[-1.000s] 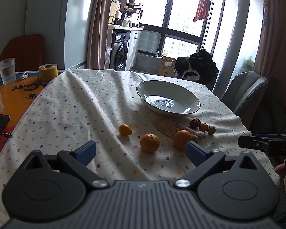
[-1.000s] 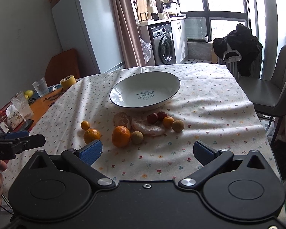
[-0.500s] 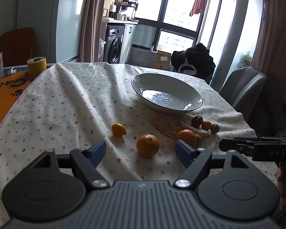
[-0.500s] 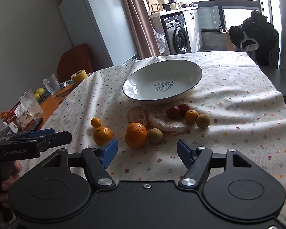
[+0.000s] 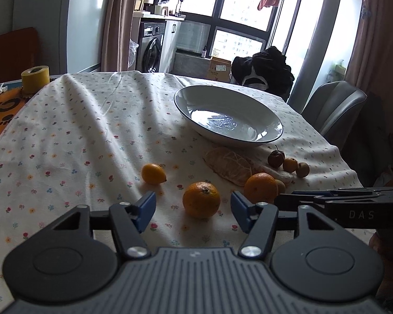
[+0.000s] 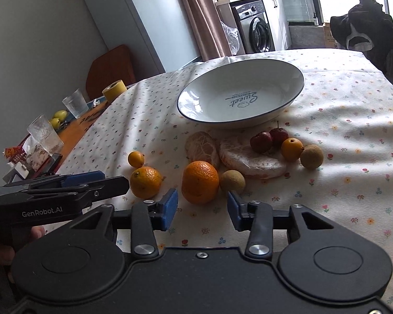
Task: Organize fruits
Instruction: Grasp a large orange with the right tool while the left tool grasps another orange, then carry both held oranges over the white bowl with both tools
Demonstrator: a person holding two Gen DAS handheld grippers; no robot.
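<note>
On the bench, each open tool faces an orange: left tool (image 5: 192,208) at one orange (image 5: 201,199), right tool (image 6: 202,209) at another (image 6: 200,181). Slide low, squeeze softly, then lift to the empty bowl (image 6: 296,89).

Both wrist views low, near, sharing plate (image 5: 228,120).

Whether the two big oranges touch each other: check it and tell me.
Apart. The right wrist view shows bare tablecloth between the smaller orange and the larger orange.
</note>
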